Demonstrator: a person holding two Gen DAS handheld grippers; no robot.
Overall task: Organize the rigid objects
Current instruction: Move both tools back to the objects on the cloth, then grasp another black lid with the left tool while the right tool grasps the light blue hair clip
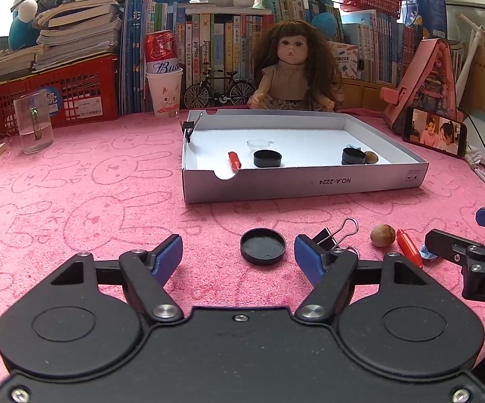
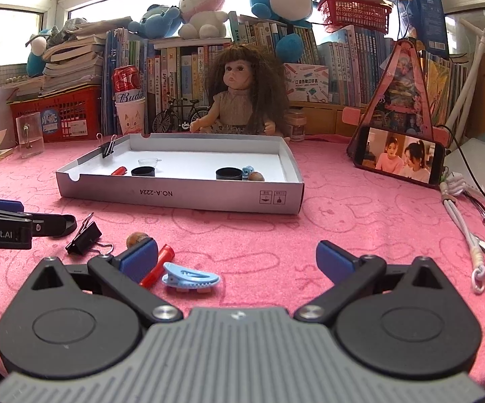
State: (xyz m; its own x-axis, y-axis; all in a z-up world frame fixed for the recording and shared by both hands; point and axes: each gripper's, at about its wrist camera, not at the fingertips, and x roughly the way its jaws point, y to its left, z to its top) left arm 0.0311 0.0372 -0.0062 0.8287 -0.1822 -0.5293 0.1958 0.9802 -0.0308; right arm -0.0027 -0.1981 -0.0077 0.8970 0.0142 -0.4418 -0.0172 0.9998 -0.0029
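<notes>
A: Black plastic, rigid and light: the round cap (image 1: 263,246) lies open side up on the pink cloth (image 1: 91,208), low centre of the left wrist view, between the pads of the left gripper (image 1: 237,258). Jaws stand partly open, untouched by the cap, holding nothing. Recommended hold: across the rim; the smooth wall will probably slip under a shallow bite.

B: Right gripper (image 2: 237,262)?

A: Jaws wide, empty. The blue hair clip (image 2: 190,279) lies low centre-left in its view, just beside the left pad. Judged light, stiff, curved; take it across the narrow width.

B: Container status?

A: The white box (image 1: 309,186), centre frame, holds two black caps, a red tube, a clear lid, a nut and a small blue item. A binder clip (image 1: 188,127) grips its left wall.
</notes>
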